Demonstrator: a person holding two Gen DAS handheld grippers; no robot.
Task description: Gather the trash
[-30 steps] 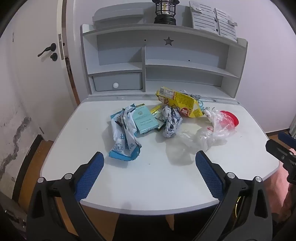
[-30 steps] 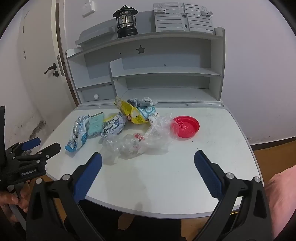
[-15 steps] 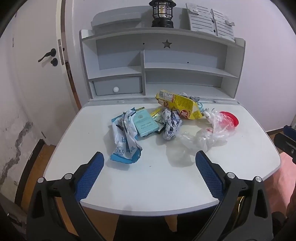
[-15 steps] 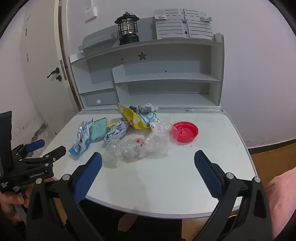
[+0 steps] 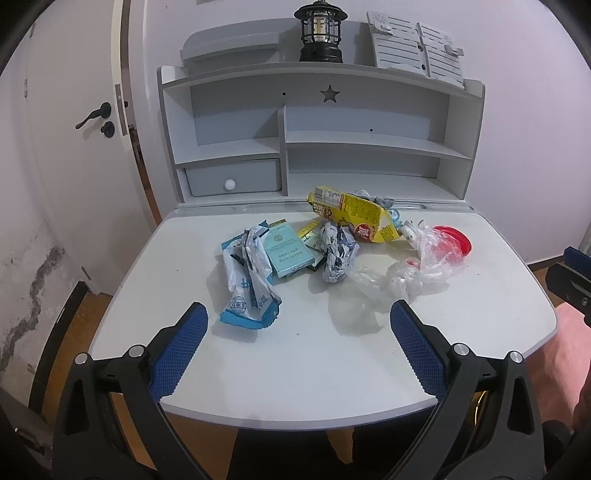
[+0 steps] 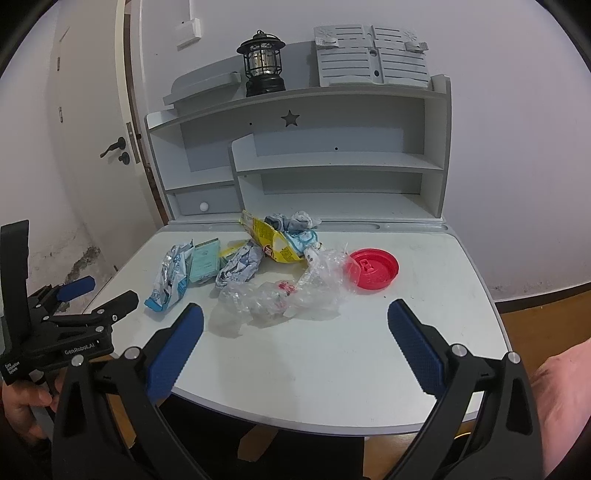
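Trash lies in a loose pile on the white desk (image 5: pixel 314 369): a blue-and-white wrapper (image 5: pixel 249 280), a teal box (image 5: pixel 288 251), a crumpled foil wrapper (image 5: pixel 337 254), a yellow snack bag (image 5: pixel 354 214), clear plastic film (image 5: pixel 413 269) and a red lid (image 5: pixel 456 242). In the right wrist view the film (image 6: pixel 280 295) and red lid (image 6: pixel 373 269) lie nearest. My left gripper (image 5: pixel 299 332) is open and empty over the desk's front edge. My right gripper (image 6: pixel 295 328) is open and empty, short of the film.
A grey shelf unit (image 5: pixel 369 147) with a small drawer (image 5: pixel 232 181) stands at the desk's back, with a black lantern (image 5: pixel 319 33) on top. A white door (image 5: pixel 74 147) is at the left. Wood floor (image 6: pixel 546 306) shows on the right.
Both grippers have pulled back and risen a little, so the desk and shelf look farther off. The trash has not moved. Both stay open.
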